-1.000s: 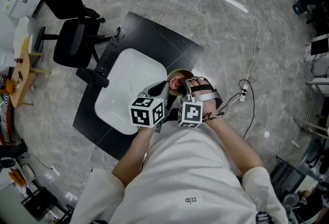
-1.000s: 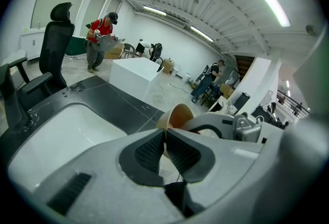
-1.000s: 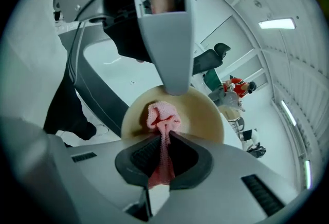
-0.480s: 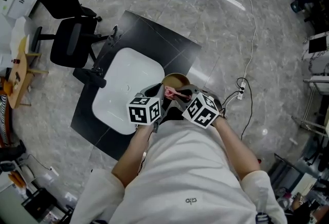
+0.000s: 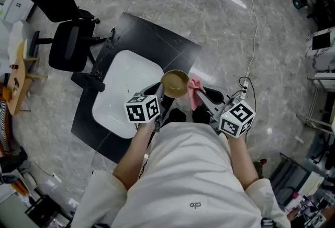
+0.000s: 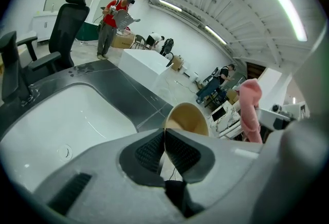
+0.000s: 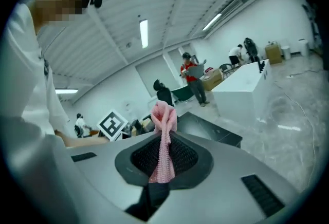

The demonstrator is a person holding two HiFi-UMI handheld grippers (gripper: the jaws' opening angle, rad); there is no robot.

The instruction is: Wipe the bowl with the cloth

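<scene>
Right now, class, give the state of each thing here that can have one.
Left gripper: shut on bowl rim.
Right gripper: shut on cloth.
Bowl: held up, empty.
Cloth: bunched, outside the bowl.

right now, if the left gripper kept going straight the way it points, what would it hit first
The left gripper is shut on the bowl, so the bowl leads. Straight on, it would probably meet the black counter just beyond the sink, though depth is unclear.
</scene>
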